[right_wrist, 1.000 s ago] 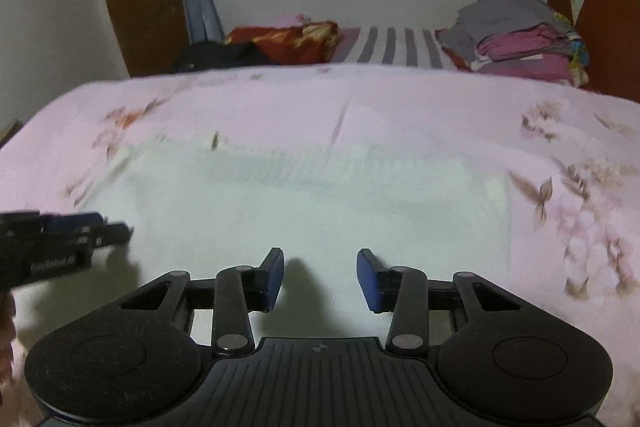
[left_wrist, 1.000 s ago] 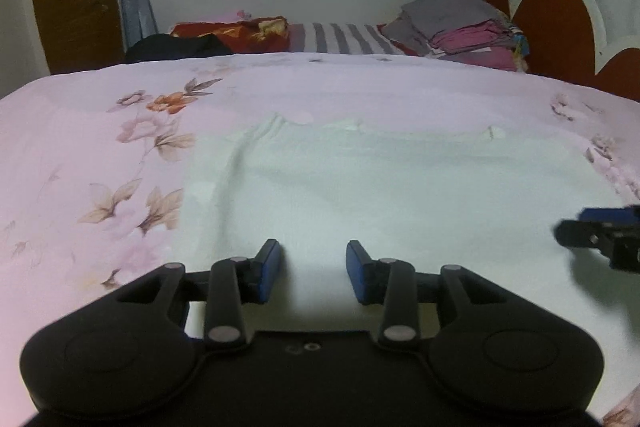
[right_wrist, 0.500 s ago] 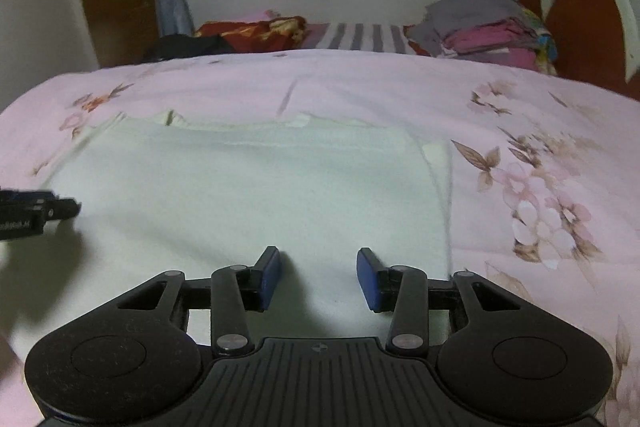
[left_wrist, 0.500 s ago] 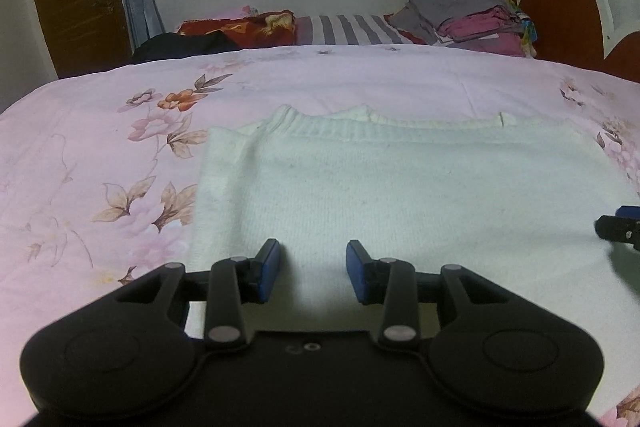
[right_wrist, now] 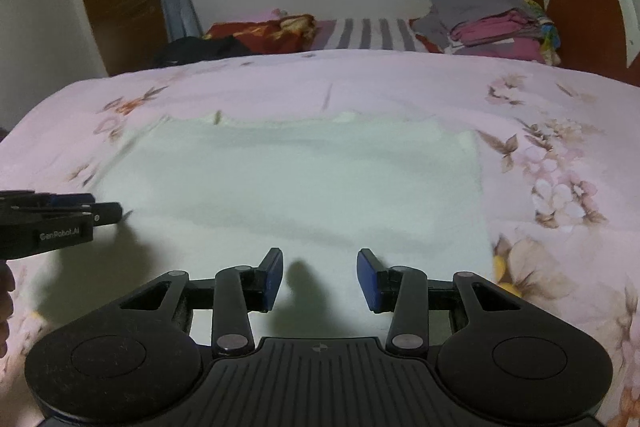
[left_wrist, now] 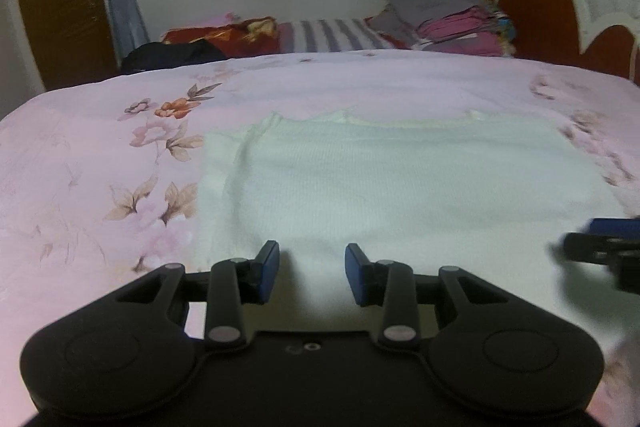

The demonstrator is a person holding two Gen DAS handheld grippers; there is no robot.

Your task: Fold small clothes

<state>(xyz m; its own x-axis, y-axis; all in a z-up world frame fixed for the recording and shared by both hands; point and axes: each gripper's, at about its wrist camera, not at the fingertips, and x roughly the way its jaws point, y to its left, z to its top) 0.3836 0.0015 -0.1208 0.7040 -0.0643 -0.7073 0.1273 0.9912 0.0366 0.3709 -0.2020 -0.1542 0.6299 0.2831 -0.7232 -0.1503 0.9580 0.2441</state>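
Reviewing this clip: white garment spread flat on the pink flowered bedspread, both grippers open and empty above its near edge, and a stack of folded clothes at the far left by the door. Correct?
Not quite: the stack of folded clothes sits at the far right, by the headboard, as the right wrist view shows. The white garment, bedspread, left gripper and right gripper are as described.

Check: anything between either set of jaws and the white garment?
Nothing visible. The white garment lies flat on the floral bedspread; left gripper and right gripper hover open above its near edge, jaws empty.
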